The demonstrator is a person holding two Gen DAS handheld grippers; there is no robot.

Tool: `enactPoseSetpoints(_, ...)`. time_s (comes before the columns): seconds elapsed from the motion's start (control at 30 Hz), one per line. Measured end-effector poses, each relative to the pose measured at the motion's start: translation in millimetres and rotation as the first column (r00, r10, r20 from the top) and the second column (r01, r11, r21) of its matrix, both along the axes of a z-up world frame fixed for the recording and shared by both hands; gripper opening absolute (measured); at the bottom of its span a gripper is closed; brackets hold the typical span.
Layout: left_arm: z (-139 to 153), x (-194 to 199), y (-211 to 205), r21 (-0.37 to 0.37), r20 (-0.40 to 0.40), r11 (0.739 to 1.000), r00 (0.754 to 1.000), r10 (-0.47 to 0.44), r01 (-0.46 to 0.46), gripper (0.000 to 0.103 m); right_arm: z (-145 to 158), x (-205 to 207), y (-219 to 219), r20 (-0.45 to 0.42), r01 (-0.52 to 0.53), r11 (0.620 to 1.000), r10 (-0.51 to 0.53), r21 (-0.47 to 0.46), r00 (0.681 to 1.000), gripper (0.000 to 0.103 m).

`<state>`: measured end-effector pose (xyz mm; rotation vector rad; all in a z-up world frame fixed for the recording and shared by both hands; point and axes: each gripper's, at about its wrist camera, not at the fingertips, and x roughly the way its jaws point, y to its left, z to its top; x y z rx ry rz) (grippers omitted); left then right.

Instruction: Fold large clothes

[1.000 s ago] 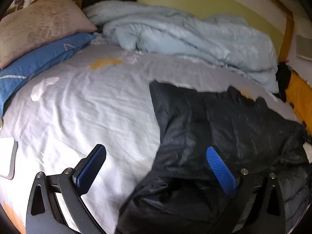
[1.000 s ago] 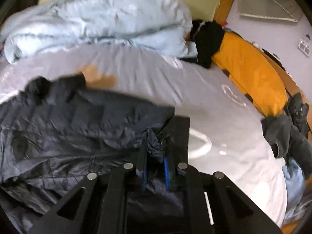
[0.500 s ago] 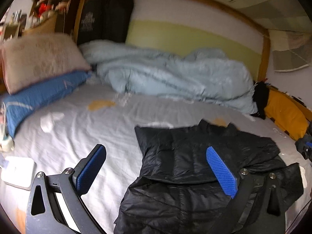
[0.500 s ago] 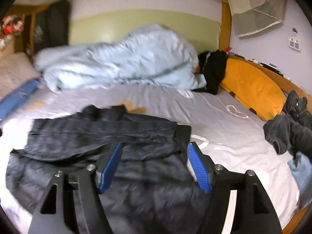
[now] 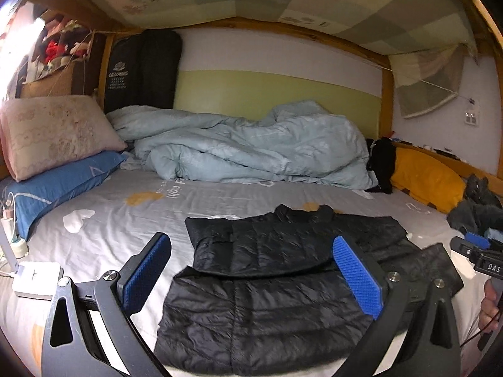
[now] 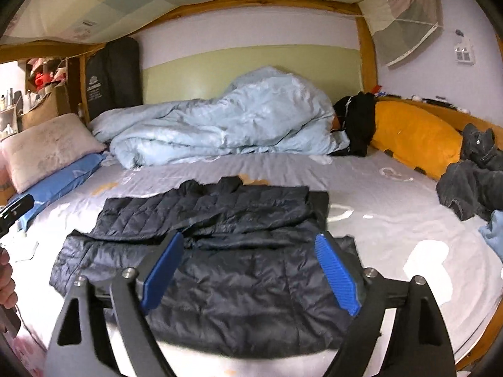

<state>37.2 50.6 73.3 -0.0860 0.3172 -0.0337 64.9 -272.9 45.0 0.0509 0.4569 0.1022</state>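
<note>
The black puffer jacket lies flat on the bed, sleeves folded across. The left gripper is wide open; the right gripper is opening, empty. The slippery quilted fabric may spring back and undo the fold.

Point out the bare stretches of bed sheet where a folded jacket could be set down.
Free: the sheet between the blue pillow and the black jacket, and the strip between the jacket and the light blue duvet. Also right of the jacket, before the orange cushion. Crowded: the dark clothes pile at the right edge.
</note>
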Motion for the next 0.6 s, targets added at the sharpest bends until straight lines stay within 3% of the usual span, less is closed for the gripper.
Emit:
enactPoseSetpoints(0.2, -11.5, -2.4, -8.3, -0.044, -0.055, 0.999, 0.998, -0.020, 0.018, 0.103, -11.4, -8.7, 2.9, -0.019, 0.000, 1.000, 0.000, -0.025, 1.000, 0.091)
enactPoseSetpoints(0.3, -13.5, -4.2, -14.6, -0.020, -0.053, 0.999, 0.998, -0.027, 0.026, 0.103, -13.5, -12.9, 2.6, -0.015, 0.004, 1.000, -0.004, -0.024, 1.000, 0.103)
enactPoseSetpoints(0.6, -26.7, 0.8, -21.6, 0.003, -0.086, 0.999, 0.996, -0.036, 0.037, 0.103, -21.8, -8.6, -4.0, -0.051, 0.026, 0.999, -0.027, -0.023, 0.998, 0.103)
